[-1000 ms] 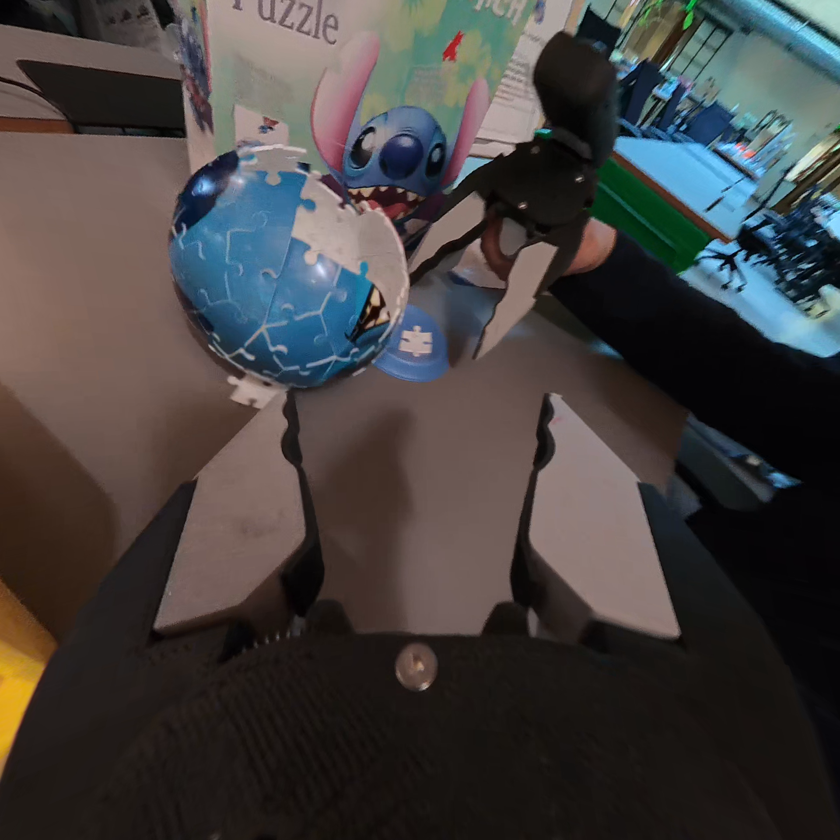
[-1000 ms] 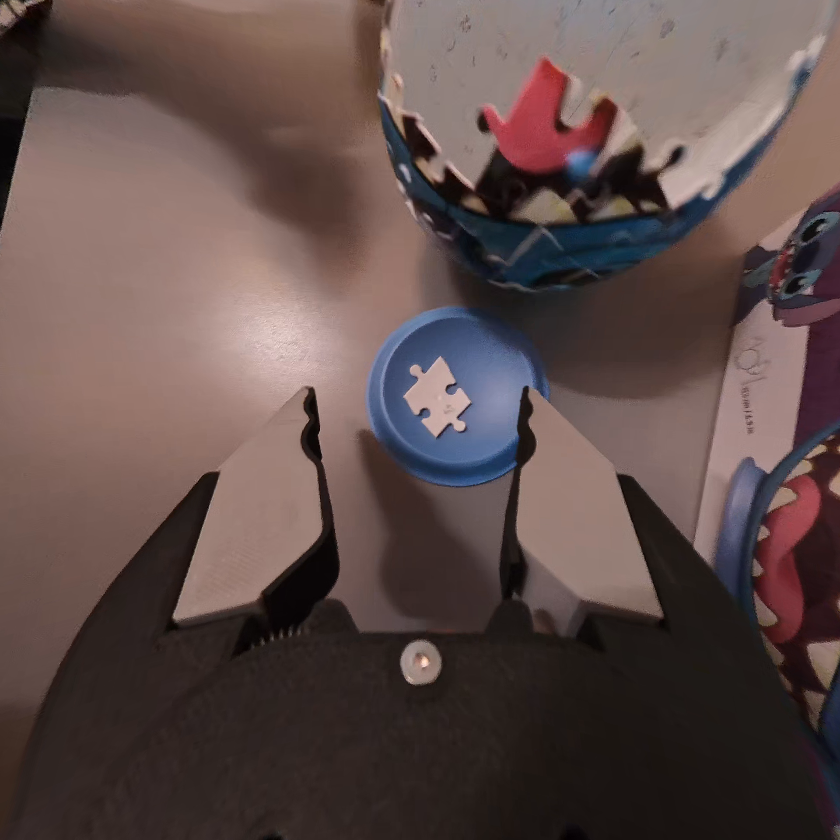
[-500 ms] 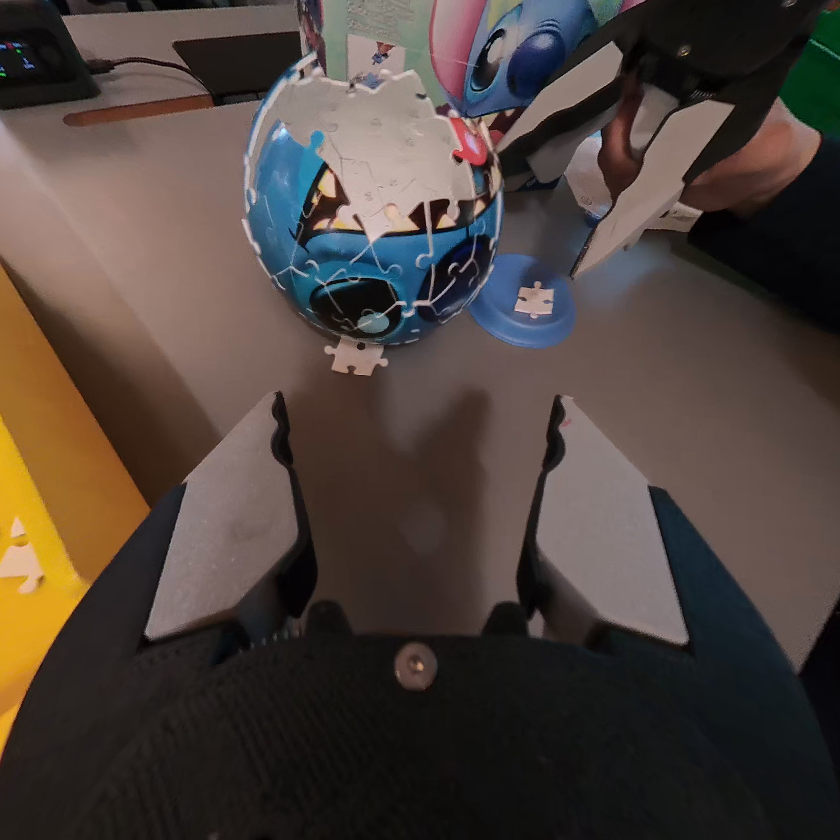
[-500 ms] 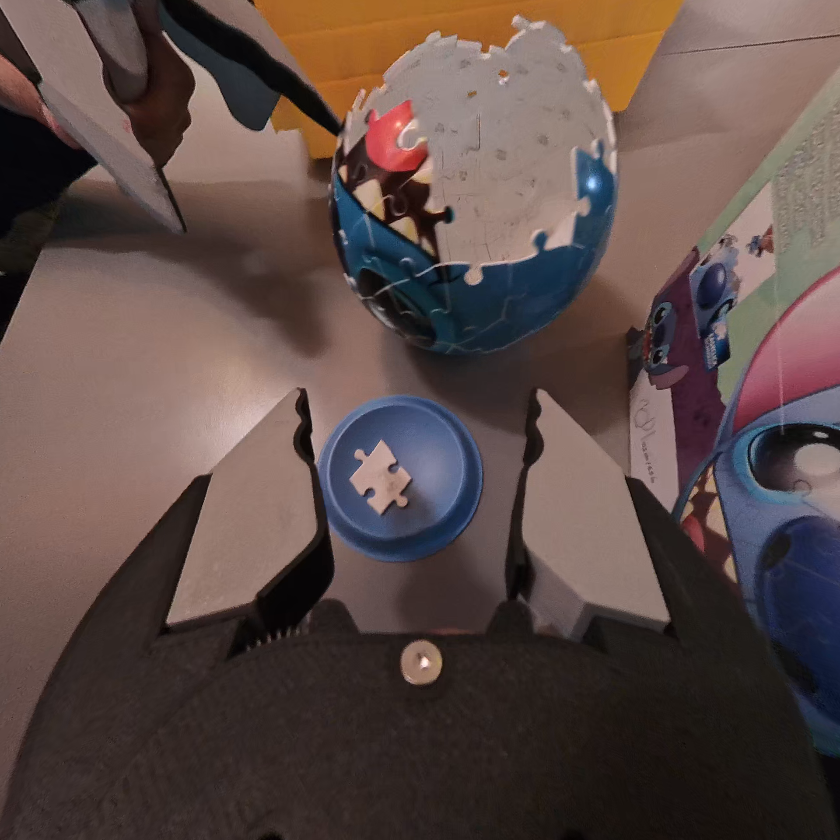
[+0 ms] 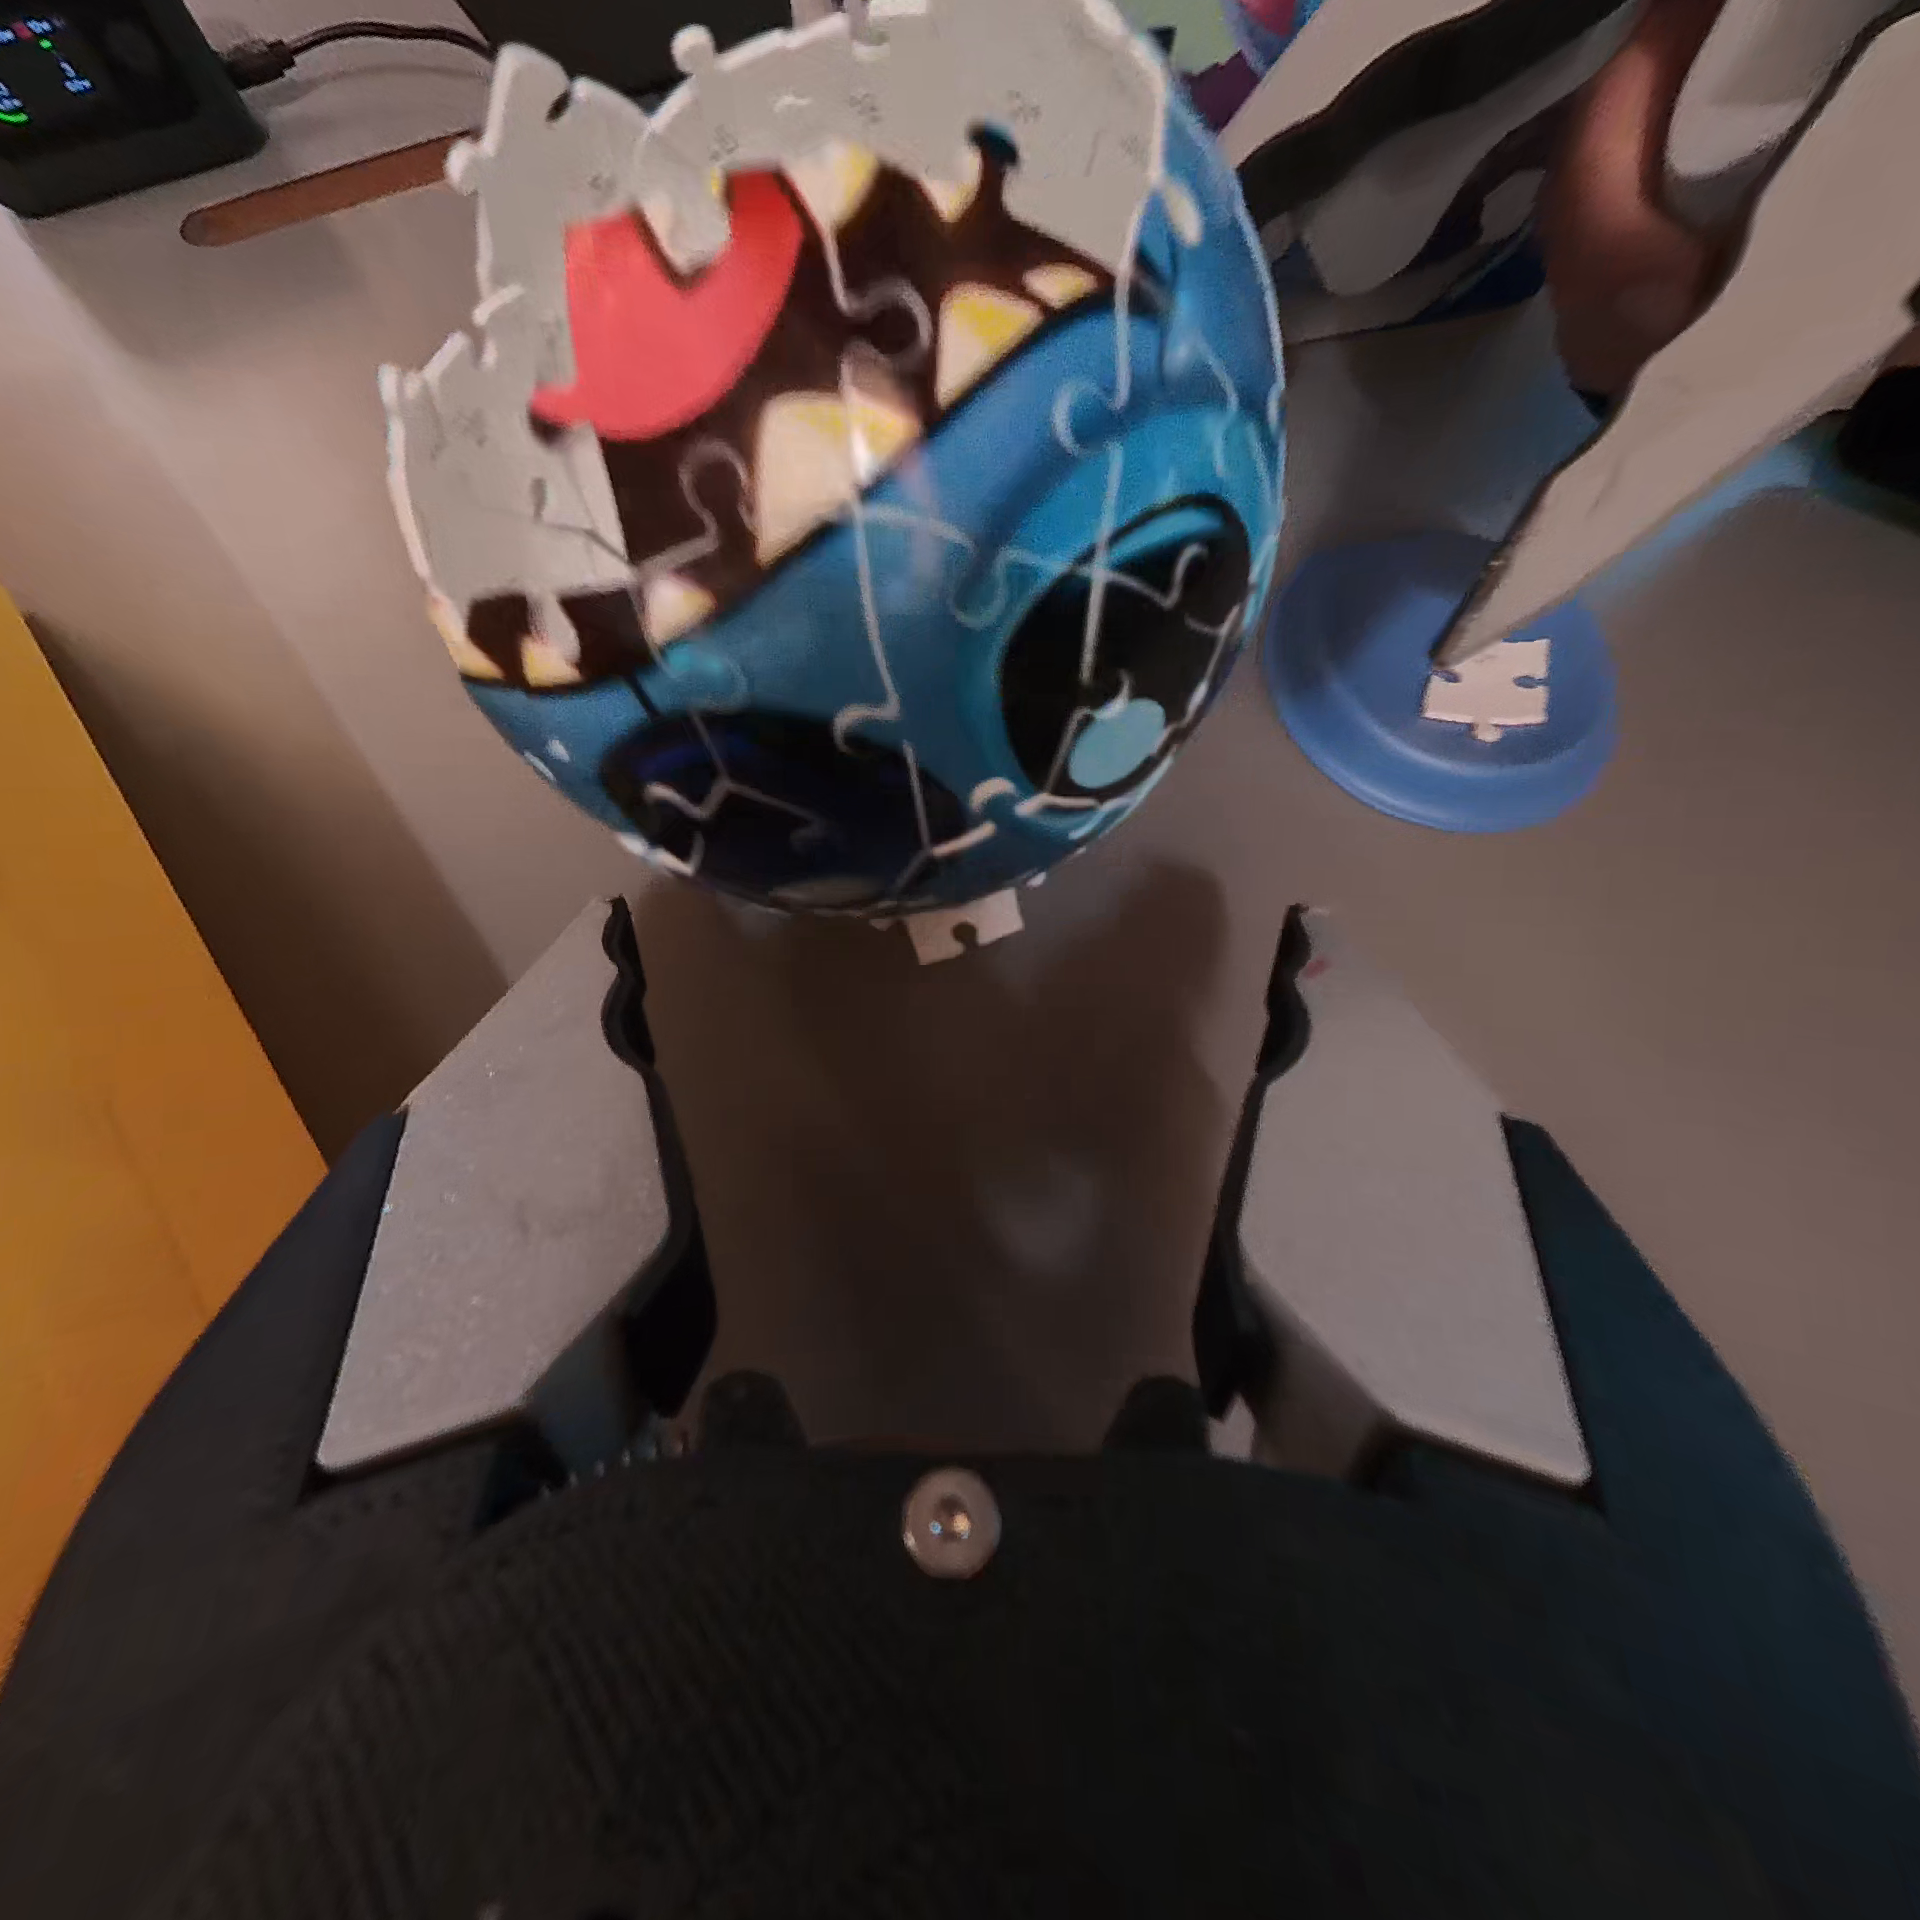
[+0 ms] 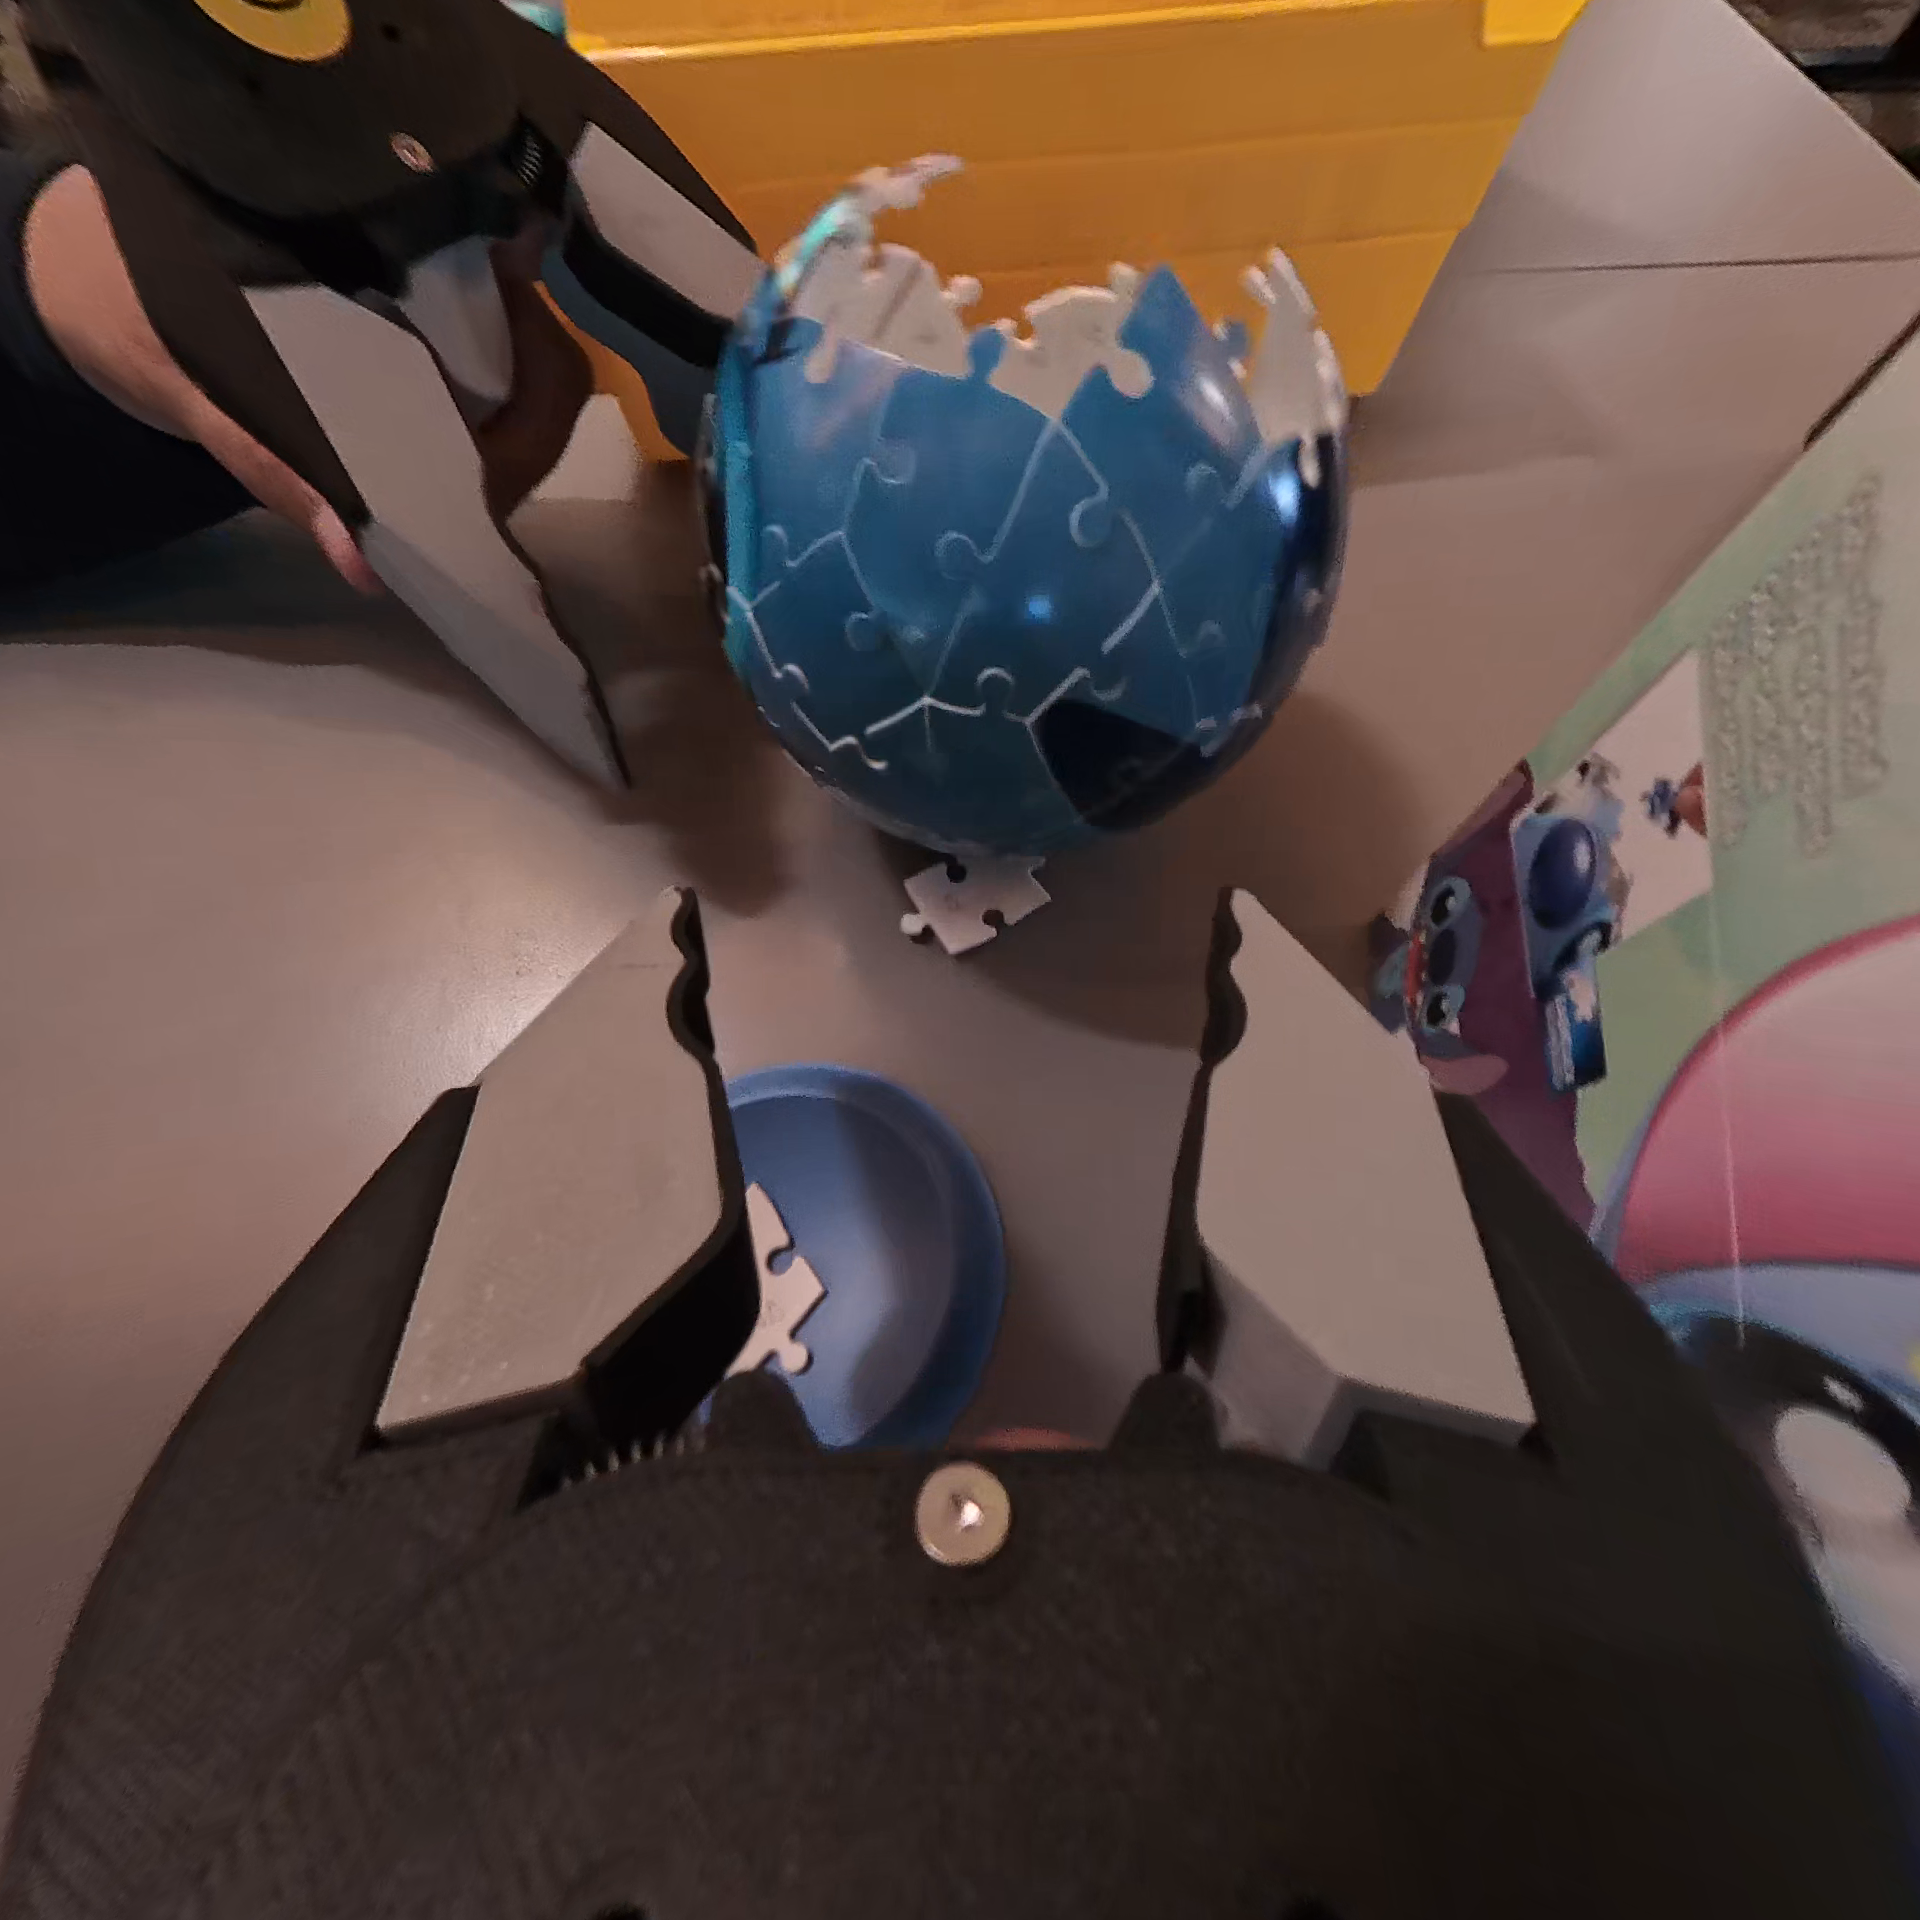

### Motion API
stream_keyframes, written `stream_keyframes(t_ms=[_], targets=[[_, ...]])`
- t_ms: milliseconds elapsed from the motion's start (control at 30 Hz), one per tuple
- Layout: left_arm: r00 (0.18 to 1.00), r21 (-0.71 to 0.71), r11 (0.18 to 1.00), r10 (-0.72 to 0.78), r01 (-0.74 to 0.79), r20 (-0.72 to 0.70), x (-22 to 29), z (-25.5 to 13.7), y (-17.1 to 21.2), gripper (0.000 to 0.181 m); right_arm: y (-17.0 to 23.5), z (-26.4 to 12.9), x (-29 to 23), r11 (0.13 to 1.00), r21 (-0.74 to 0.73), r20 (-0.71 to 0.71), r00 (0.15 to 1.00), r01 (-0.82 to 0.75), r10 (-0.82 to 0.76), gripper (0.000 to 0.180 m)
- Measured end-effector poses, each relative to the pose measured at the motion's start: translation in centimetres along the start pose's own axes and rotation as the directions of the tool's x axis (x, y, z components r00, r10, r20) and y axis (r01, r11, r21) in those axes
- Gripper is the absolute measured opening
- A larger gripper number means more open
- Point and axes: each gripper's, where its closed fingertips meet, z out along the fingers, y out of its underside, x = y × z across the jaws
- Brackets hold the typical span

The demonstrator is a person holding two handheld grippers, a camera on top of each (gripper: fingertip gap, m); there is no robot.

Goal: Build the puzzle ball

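1. Left tongs (image 5: 951,940): wide open, nothing between the two grey fingers, low over the grey bench (image 5: 1558,1039), tips just short of the puzzle ball (image 5: 935,582).
2. Right tongs (image 6: 951,940): wide open too, nothing held, right over the blue dish (image 6: 894,1247).
3. Puzzle ball: half built, blue shell with an open, jagged top and white piece backs along the rim; sits on the bench between both tongs.
4. Inside the ball, in the left wrist view: a red patch, dark brown and pale yellow shapes.
5. One loose white piece (image 6: 971,902) flat on the bench, partly tucked under the bottom of the ball.
6. Another white piece (image 6: 779,1299) flat in the blue dish, partly hidden by a finger of the right tongs.
7. Blue dish just beside the ball, not touching.
8. Yellow box (image 6: 1091,156) behind the ball in the right wrist view.
9. Picture box (image 6: 1714,935) with a blue cartoon creature, standing at the right edge.
10. Small black screen (image 5: 104,94) with a cable, far back on the bench.
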Motion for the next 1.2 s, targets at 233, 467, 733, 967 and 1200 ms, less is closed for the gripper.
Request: stream_keyframes(t_ms=[233,467,733,967,1200], targets=[[0.996,-0.019,0.999,0.038,-0.037,0.083,-1.7,0.8,0.2,0.118,0.1,1.8,1.1,1.0,-0.028,0.015,1.0,-0.001,0.002,0.1],[0.999,0.01,1.0,0.023,-0.023,0.042,-1.3,1.6,-0.9,0.117,0.4,2.2,1.9,0.999,-0.03,0.027,0.999,-0.046,0.047,0.101],[0.998,0.044,0.999,0.023,-0.021,-0.053,0.0,1.7,-1.4,0.114,-1.5,2.7,0.9,0.997,0.046,0.163,0.985,-0.069,0.061,0.109],[0.998,0.049,0.998,0.03,-0.027,-0.061,0.1,1.8,-1.4,0.115,-1.3,3.4,1.2,0.998,0.028,0.17,0.985,-0.048,0.043,0.113],[0.998,0.048,0.998,0.031,-0.028,-0.05,0.0,2.0,-1.2,0.115,-1.2,3.8,1.0,0.998,0.023,0.181,0.982,-0.053,0.048,0.117]])
